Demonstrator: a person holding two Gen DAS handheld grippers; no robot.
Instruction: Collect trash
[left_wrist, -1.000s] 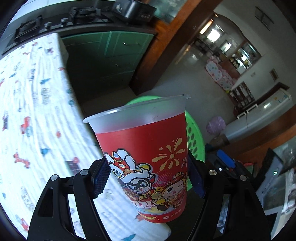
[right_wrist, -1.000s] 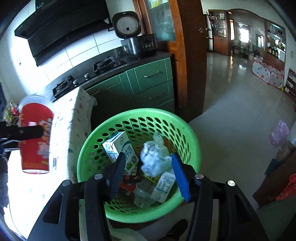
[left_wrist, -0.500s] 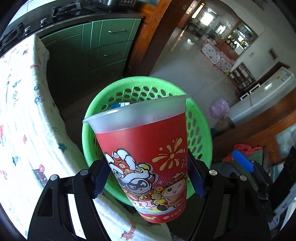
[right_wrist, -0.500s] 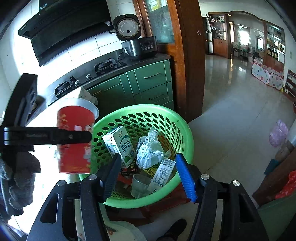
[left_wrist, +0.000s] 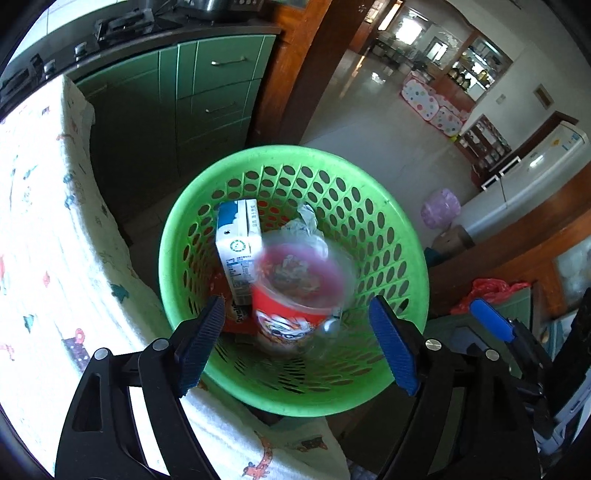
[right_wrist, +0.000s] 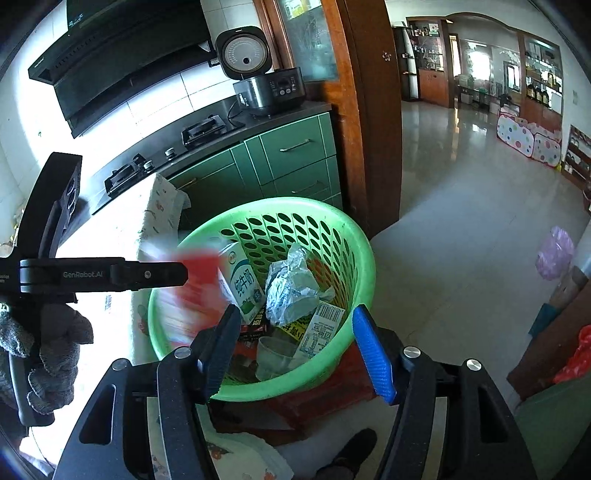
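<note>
Left gripper (left_wrist: 295, 347) spread wide at lower centre of the left wrist view, blue pads (left_wrist: 392, 349) well apart and nothing between them; right gripper (right_wrist: 295, 347) likewise parted and empty at lower centre of the right wrist view, poised above the near rim of the basket.

Green perforated basket (left_wrist: 369, 206) filling mid-frame, beside a cloth-covered table (left_wrist: 44, 221) printed with small animals on the left; green kitchen cabinets (left_wrist: 207, 88) and a dark hob across the top; wooden door frame (left_wrist: 303, 66) rising at upper centre; tiled floor (left_wrist: 380, 122) opening toward a bright room at upper right; pink bag (left_wrist: 441, 208) on the floor at right; red bag (left_wrist: 487, 290) at lower right edge; rice cooker (right_wrist: 258, 74) with lid raised on the counter at upper centre of the right wrist view.

Inside the basket: white and blue milk carton (left_wrist: 238, 243) standing on end, leaning toward the left wall; crumpled white wrapper (right_wrist: 291, 288) behind; clear plastic cup (right_wrist: 271, 356) and a barcoded packet (right_wrist: 321, 328) toward the near side.

Red cup (left_wrist: 295, 291), motion-blurred, within the basket mouth just right of the carton, free of both grippers; long axis roughly upright, open rim facing up toward the lens, printed red base pointing down into the litter; seen as a red smear (right_wrist: 195, 291) at centre left of the right wrist view, just past the tip of the left gripper.
</note>
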